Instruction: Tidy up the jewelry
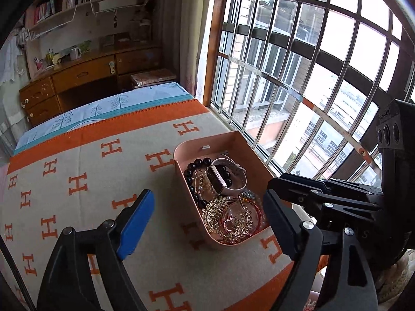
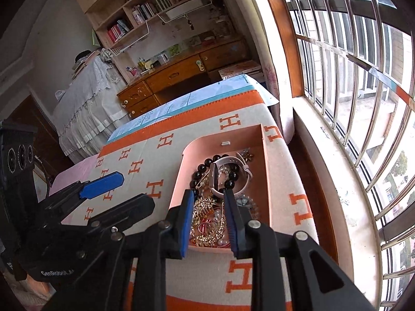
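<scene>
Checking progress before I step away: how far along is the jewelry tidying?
Looks done: the black bead bracelet, pink-strapped watch and gold pieces all lie inside the pink box, and none shows on the blanket. In hand: nothing; the left gripper is wide open, and the right gripper hangs slightly open over the box. Left: the pile is still tangled, unsorted.

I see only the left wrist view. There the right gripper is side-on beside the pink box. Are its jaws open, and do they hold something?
Observer: The right gripper has its jaws a little apart over the near end of the box; gold pieces show between them, but nothing looks gripped.
Operator: Is the box at the table's edge on the window side?
Observer: No, a strip of blanket lies between the box and the window sill.
</scene>
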